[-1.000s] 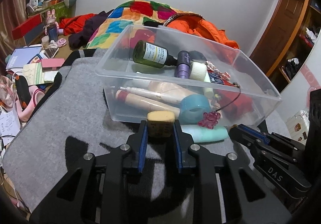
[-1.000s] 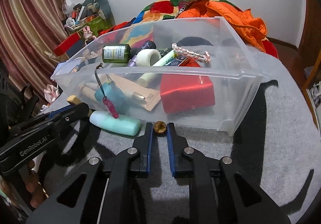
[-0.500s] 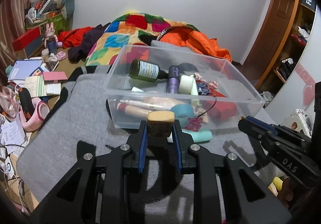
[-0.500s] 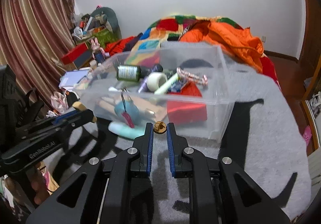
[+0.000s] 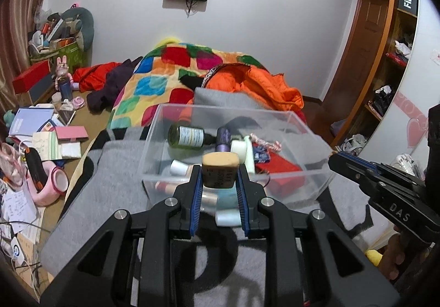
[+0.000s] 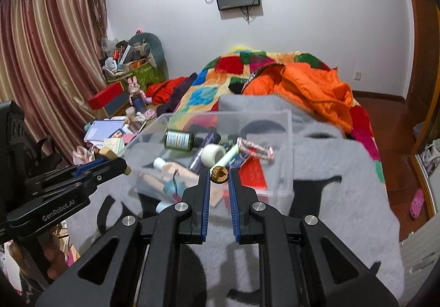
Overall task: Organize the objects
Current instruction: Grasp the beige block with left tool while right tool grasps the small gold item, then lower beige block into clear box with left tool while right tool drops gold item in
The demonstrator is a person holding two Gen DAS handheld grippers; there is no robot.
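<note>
My left gripper (image 5: 219, 177) is shut on a tan cork-like block (image 5: 219, 171), held above the near edge of a clear plastic bin (image 5: 308, 131). My right gripper (image 6: 219, 176) is shut on a small round brown nut-like piece (image 6: 218, 174), also raised before the bin (image 6: 288, 142). The bin sits on a grey blanket (image 5: 110, 186) and holds a green bottle (image 5: 187, 136), a purple bottle (image 5: 223, 139), a white tape roll (image 6: 212, 154), a red box (image 5: 277, 166) and other items. A mint tube (image 5: 228, 217) lies outside its near wall. Each gripper shows in the other's view, the right one (image 5: 334, 162) and the left one (image 6: 121, 164).
A patchwork quilt (image 5: 165, 79) and orange jacket (image 5: 255, 84) lie behind the bin. Books and papers (image 5: 41, 128) clutter the floor at left, with a pink item (image 5: 52, 186). A wooden wardrobe (image 5: 385, 59) stands right. Curtains (image 6: 49, 59) hang at left.
Both grippers have risen and pulled back from the bin while still holding their objects, so the bin looks smaller and lower and more of the room shows.
</note>
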